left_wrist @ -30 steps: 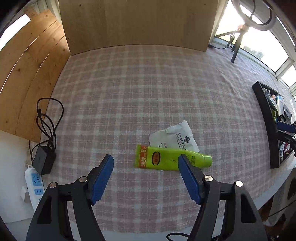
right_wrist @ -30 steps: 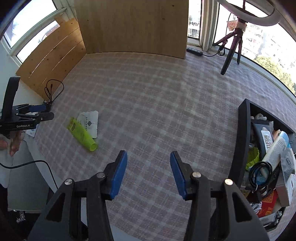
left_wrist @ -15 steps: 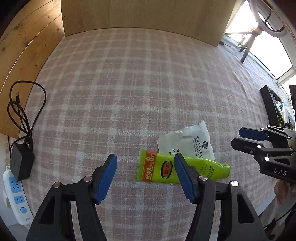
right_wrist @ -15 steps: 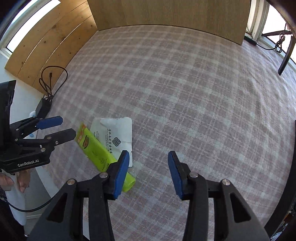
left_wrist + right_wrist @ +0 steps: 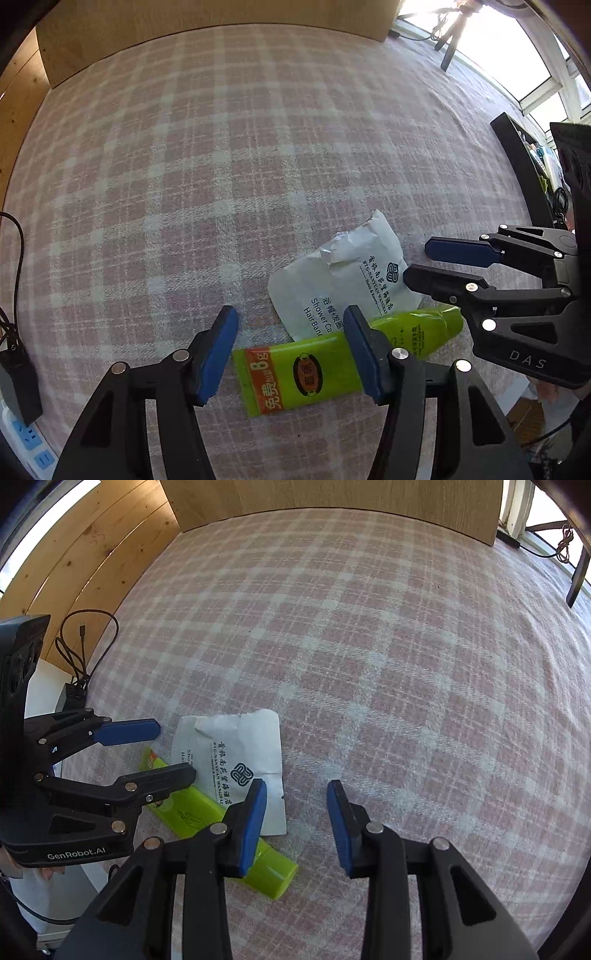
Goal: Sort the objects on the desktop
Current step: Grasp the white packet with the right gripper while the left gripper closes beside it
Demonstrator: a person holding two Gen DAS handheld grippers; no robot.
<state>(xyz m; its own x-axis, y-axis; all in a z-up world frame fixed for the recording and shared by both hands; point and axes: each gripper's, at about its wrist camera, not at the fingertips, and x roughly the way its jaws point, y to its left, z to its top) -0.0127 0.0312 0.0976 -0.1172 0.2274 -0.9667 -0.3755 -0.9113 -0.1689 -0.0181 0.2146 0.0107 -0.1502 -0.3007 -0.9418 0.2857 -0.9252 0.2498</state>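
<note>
A lime-green tube [image 5: 306, 373] lies on the checked tablecloth, overlapping the near edge of a white shower-cap sachet [image 5: 340, 280]. My left gripper [image 5: 290, 349] is open, low over the tube's flat orange-labelled end, its jaws on either side of it. My right gripper [image 5: 297, 821] is open and empty, above the sachet's [image 5: 240, 760] right edge and the tube's cap end [image 5: 266, 871]. The right gripper shows in the left wrist view [image 5: 436, 264] at the sachet's right side. The left gripper shows in the right wrist view [image 5: 162, 749] over the tube's flat end.
A black organizer tray [image 5: 524, 162] with several items stands at the far right. A power strip [image 5: 26, 443], a black adapter [image 5: 18, 380] and cables [image 5: 77, 653] lie off the table's left edge. Wooden panels [image 5: 332, 498] close the back. A tripod [image 5: 450, 40] stands far right.
Both grippers have moved in and lower over the tube and sachet, the left from the tube's flat end, the right from the cap side. Both stay open.
</note>
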